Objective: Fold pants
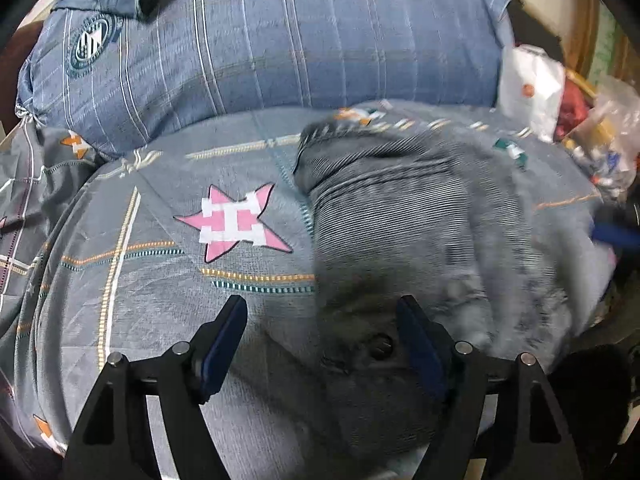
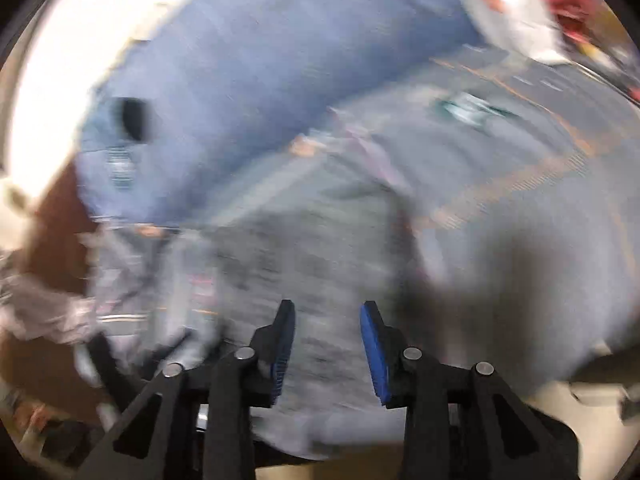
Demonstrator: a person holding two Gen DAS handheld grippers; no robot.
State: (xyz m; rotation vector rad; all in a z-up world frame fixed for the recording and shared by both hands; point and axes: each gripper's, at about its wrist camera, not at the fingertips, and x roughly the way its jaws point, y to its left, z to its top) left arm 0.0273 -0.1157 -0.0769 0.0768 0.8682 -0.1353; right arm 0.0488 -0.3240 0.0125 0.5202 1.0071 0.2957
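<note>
Grey corduroy pants [image 1: 408,232] lie bunched on the patterned bedspread [image 1: 132,264], waistband and button near the front. My left gripper [image 1: 322,304] is open wide above the pants' left edge, with the button just inside its right finger. In the blurred right wrist view the pants [image 2: 304,264] lie under my right gripper [image 2: 328,310], which is open and holds nothing. A blue fingertip of the right gripper shows at the right edge of the left wrist view [image 1: 612,236].
A large blue striped pillow [image 1: 280,36] lies at the back of the bed. A white bag [image 1: 532,84] and cluttered items [image 1: 600,140] sit at the right. The bedspread has a pink star [image 1: 236,224].
</note>
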